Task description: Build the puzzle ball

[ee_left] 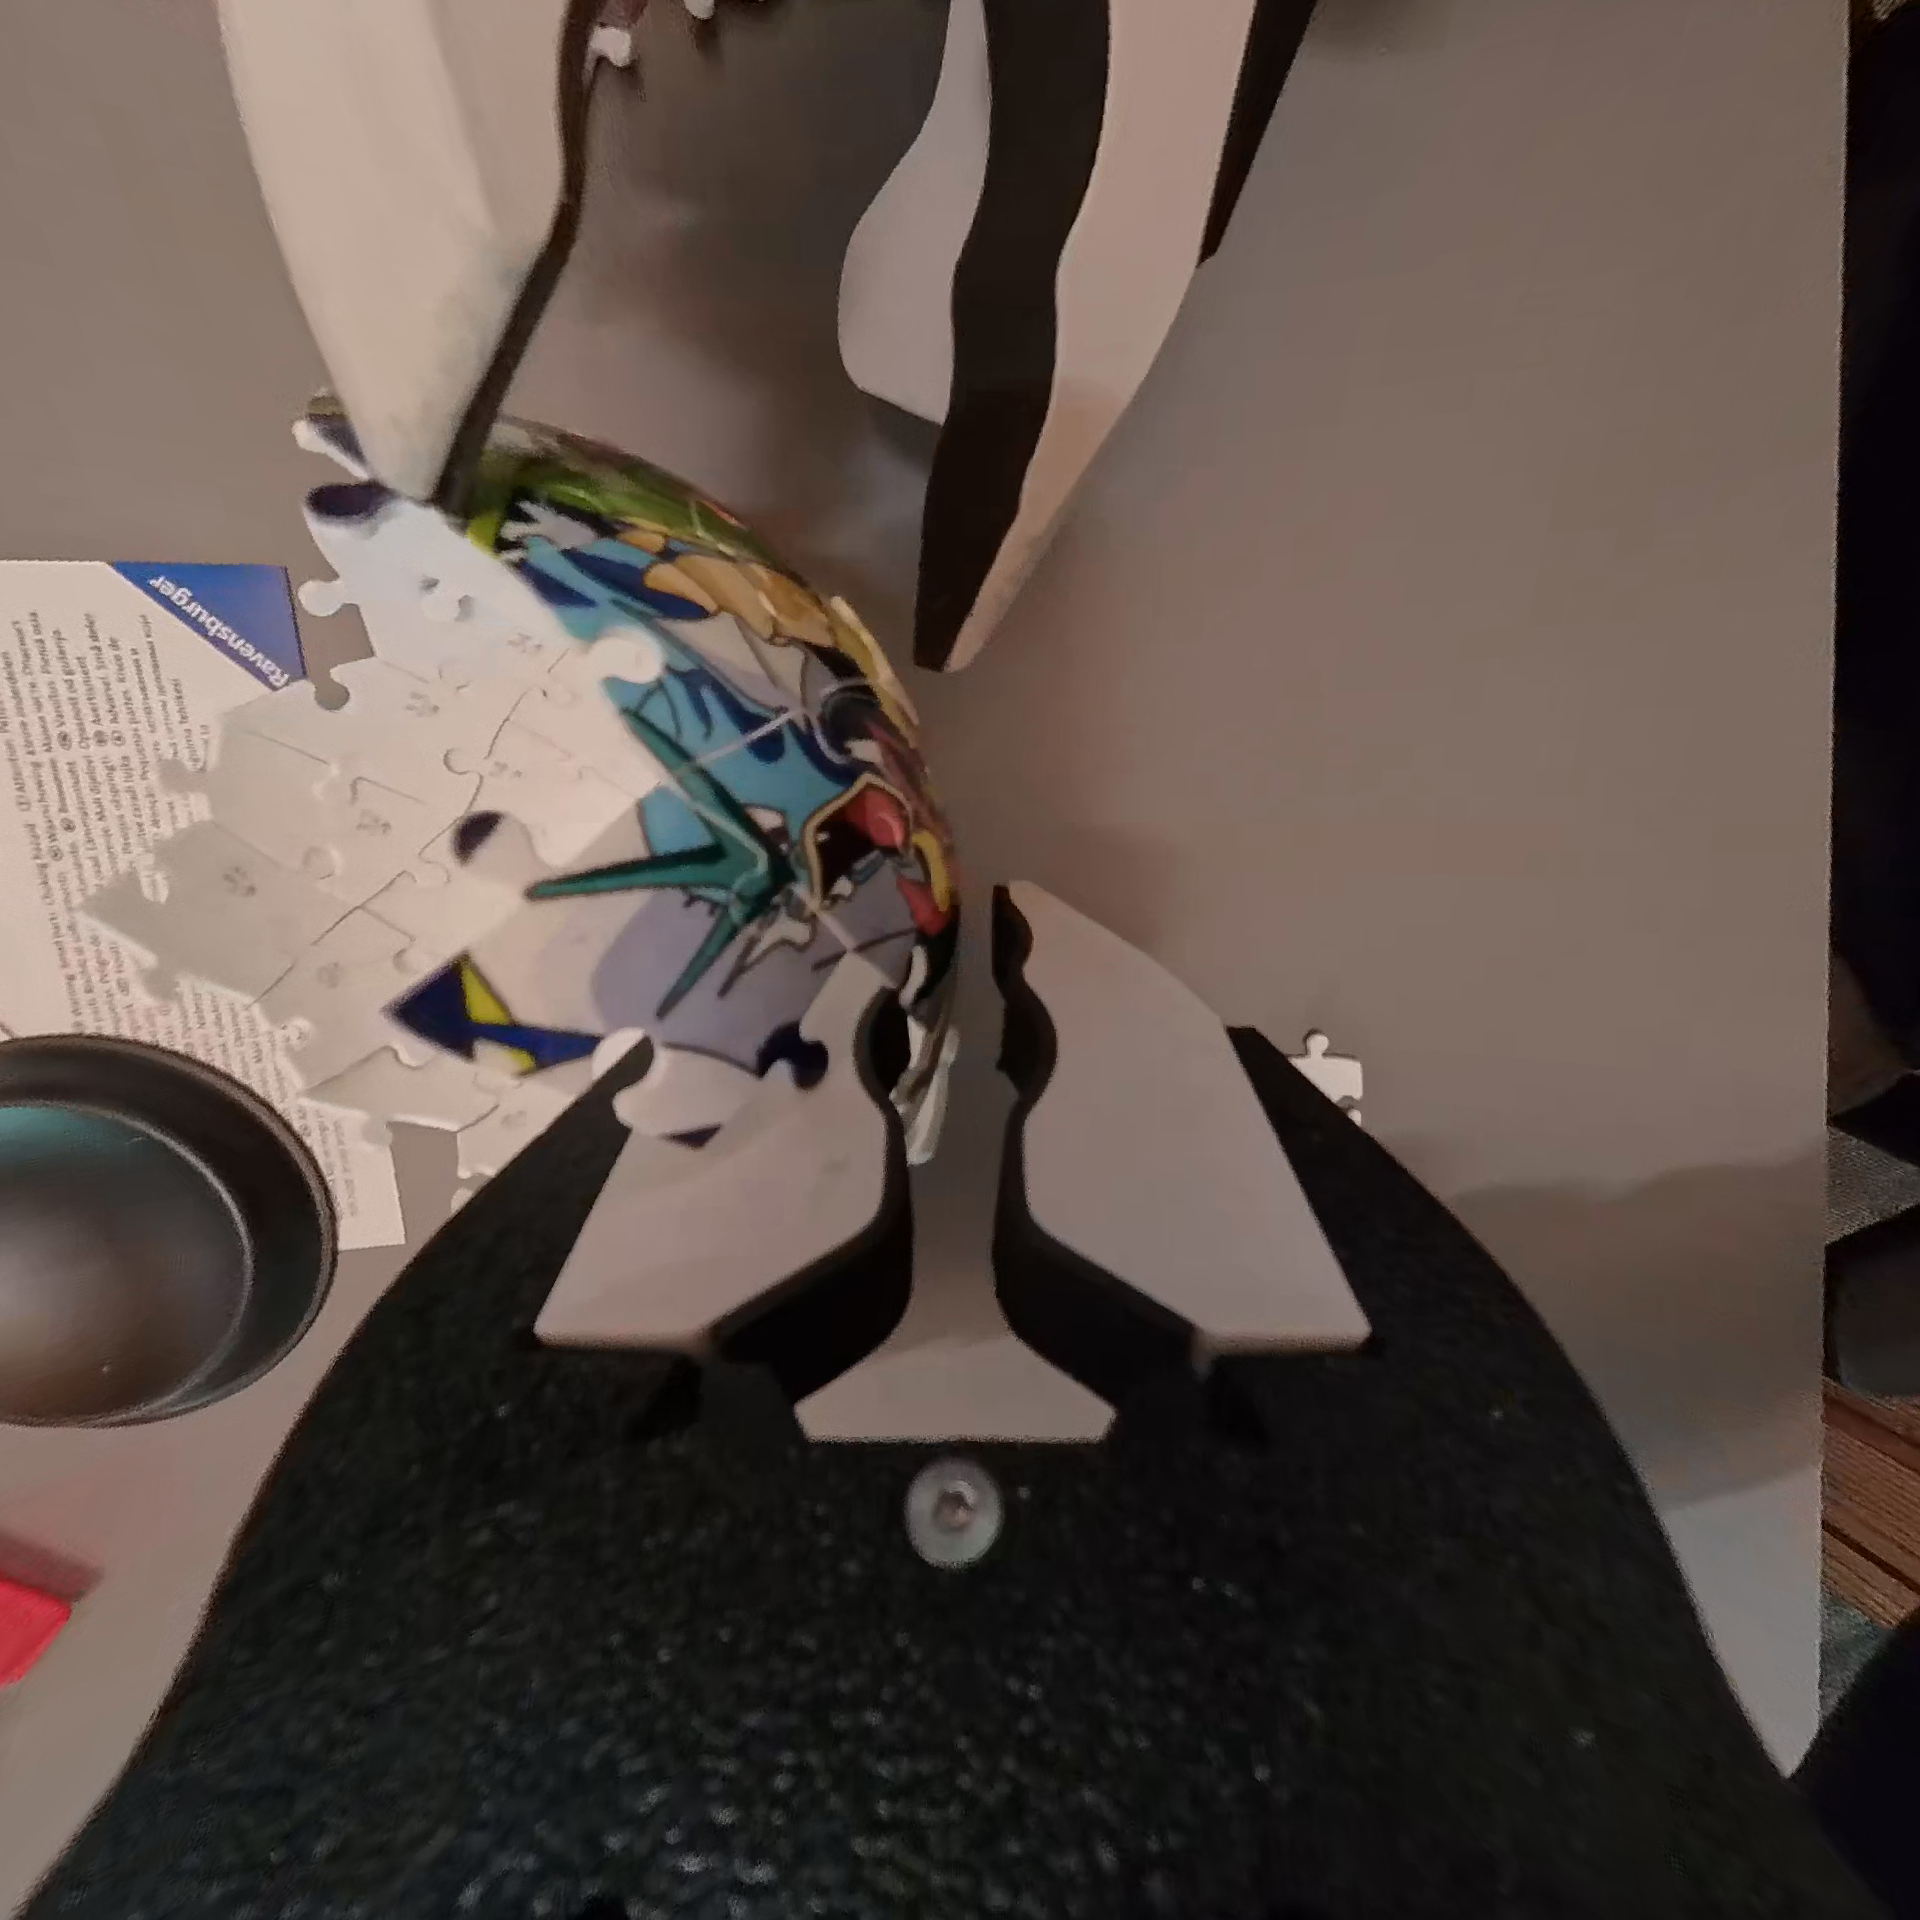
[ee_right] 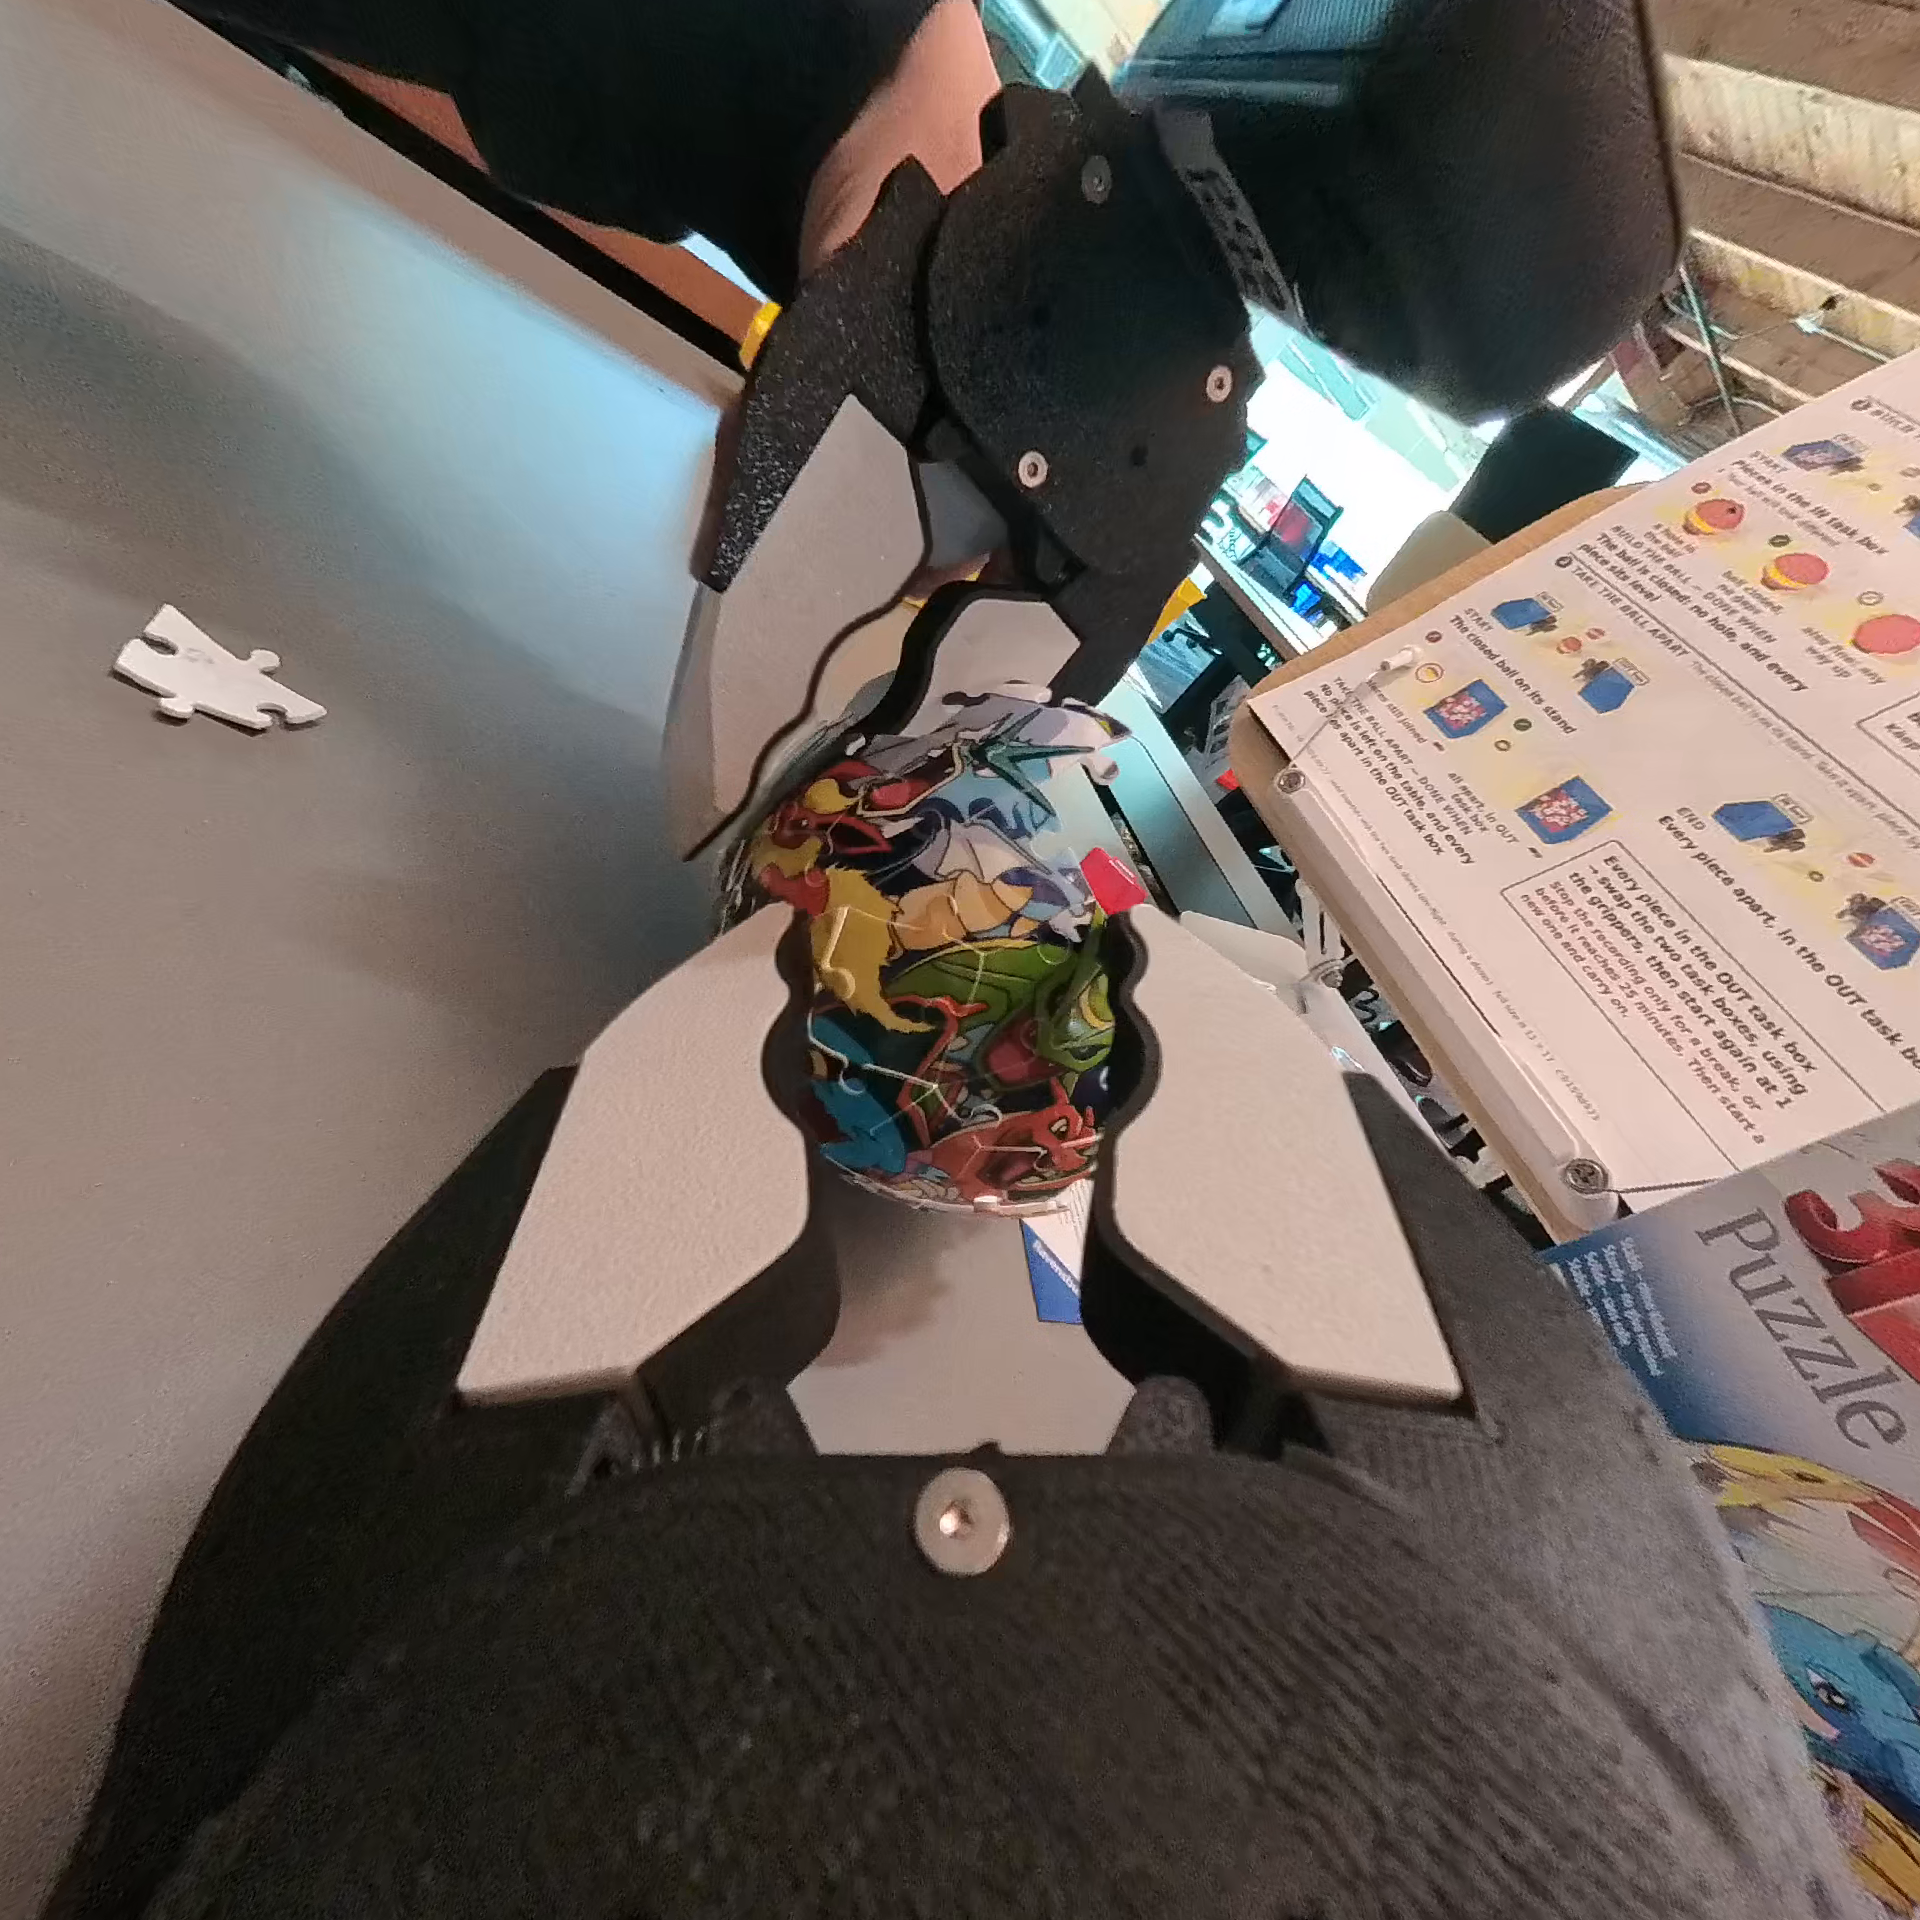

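The puzzle ball is a colourful, partly built shell; its white inside and jagged open edge face left. My right gripper is shut on the ball, one finger on each side. In the left wrist view it comes in from the top. My left gripper is nearly closed, with the shell's right rim between its fingers. Its black body hangs over the top of the ball in the right wrist view. A loose white piece lies face down on the grey table.
A printed leaflet lies under the ball, with a black round stand and a red thing nearby. Another loose piece lies by my left fingers. An instruction board and the puzzle box stand at the right. The table edge is close. The left tips stand about 12 centimetres off the loose white piece.
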Tool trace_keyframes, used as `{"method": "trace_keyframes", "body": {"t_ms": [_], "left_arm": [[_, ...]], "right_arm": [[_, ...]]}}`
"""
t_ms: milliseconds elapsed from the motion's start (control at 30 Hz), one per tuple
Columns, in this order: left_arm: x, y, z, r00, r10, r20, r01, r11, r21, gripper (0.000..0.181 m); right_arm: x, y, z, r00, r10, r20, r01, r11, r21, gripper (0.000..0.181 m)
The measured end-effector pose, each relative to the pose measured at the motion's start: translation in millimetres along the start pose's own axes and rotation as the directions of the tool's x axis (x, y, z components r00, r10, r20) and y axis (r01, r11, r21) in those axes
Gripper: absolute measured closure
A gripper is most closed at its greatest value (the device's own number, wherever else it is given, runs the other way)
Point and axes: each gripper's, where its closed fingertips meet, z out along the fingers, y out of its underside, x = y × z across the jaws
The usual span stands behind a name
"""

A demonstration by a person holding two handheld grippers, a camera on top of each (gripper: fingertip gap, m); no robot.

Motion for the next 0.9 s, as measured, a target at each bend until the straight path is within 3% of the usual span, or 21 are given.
{"method": "trace_keyframes", "body": {"t_ms": [367,600,833,900], "left_arm": [[-12.6,-8.2,3.7,0.98,-0.048,0.193,0.051,0.999,-0.013,0.161],[-15.8,-12.4,6.6,0.974,-0.119,0.191,0.113,0.993,0.041,0.158],[-16.0,-12.1,13.1,0.976,-0.087,0.198,0.085,0.996,0.016,0.174],[-12.6,-14.1,13.0,0.981,-0.077,0.176,0.073,0.997,0.025,0.163]], "right_arm": [[-0.7,0.4,2.9,0.999,-0.018,-0.041,0.018,1.0,-0.006,0.125],[-3.3,-0.2,5.5,0.999,-0.023,-0.04,0.022,1.0,-0.005,0.13],[-2.4,1.9,5.6,0.999,-0.02,-0.043,0.02,1.0,-0.012,0.13],[-2.7,2.7,5.7,0.999,-0.026,-0.041,0.025,1.0,-0.018,0.129]]}}
